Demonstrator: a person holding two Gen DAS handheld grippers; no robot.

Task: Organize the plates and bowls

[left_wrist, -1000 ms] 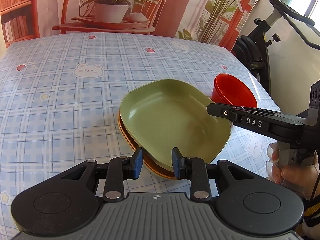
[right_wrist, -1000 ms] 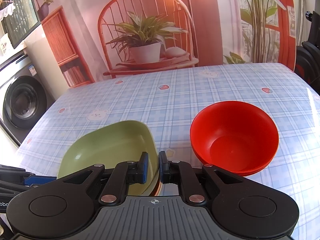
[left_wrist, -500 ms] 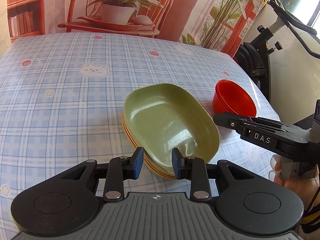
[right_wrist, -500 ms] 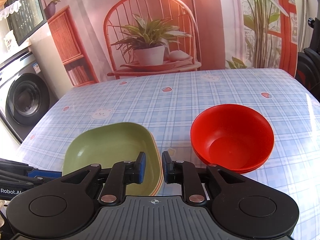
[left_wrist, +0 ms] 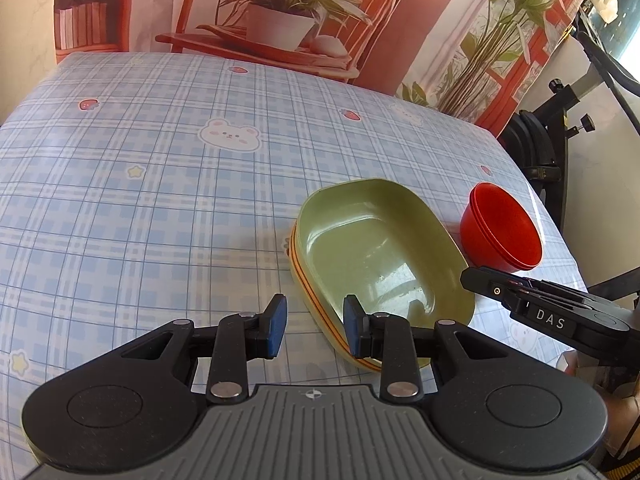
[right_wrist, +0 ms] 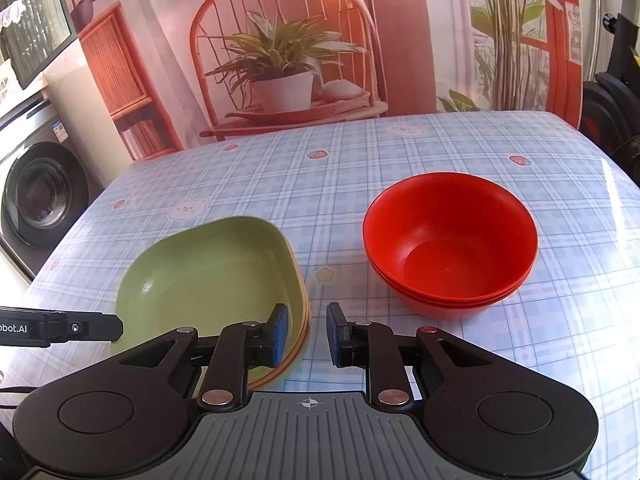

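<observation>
A green plate (left_wrist: 376, 248) lies on top of a stack of orange-rimmed plates on the checked tablecloth; it also shows in the right wrist view (right_wrist: 212, 276). A stack of red bowls (right_wrist: 450, 240) stands to its right, also visible in the left wrist view (left_wrist: 500, 228). My left gripper (left_wrist: 314, 322) is open and empty, held above the near left edge of the plate stack. My right gripper (right_wrist: 306, 334) is open and empty, above the gap between the plates and the bowls. The right gripper's side shows in the left wrist view (left_wrist: 540, 312).
The table (left_wrist: 140, 200) has a blue plaid cloth with bear and strawberry prints. A printed backdrop with a chair and plant hangs behind it. An exercise bike (left_wrist: 560, 120) stands at the right, a washing machine (right_wrist: 36, 192) at the left.
Both grippers have drawn back and up from the plates. The right gripper's jaws have opened from nearly shut, letting go of the plate rim. The green plate has settled onto the stack.
</observation>
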